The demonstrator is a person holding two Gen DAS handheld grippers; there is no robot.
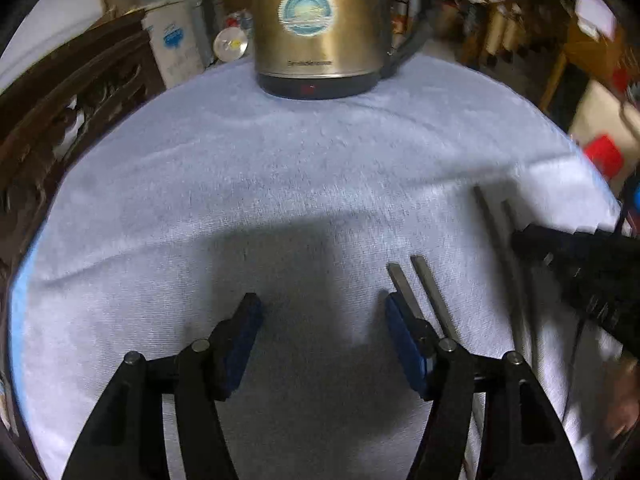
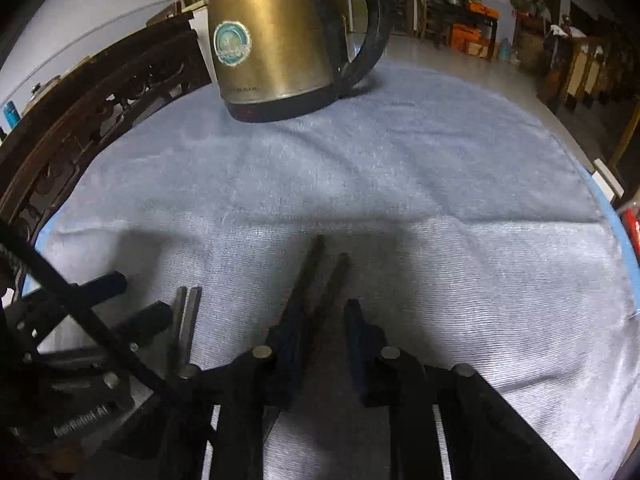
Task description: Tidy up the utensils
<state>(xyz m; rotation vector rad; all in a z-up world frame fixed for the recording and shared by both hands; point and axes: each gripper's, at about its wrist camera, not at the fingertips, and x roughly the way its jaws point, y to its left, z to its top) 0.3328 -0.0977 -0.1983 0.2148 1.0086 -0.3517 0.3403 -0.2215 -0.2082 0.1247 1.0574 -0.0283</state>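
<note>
Two pairs of metal chopsticks lie on a pale blue towel. One pair lies just right of my left gripper's right finger; it also shows in the right wrist view. My left gripper is open and empty over the towel. A second, darker pair lies between and ahead of the fingers of my right gripper, which is open. That pair also shows at the right of the left wrist view, beside the right gripper's body.
A brass-coloured electric kettle with a black handle stands at the towel's far edge, also seen in the right wrist view. A dark carved wooden chair back runs along the left. Cluttered room beyond the table's right edge.
</note>
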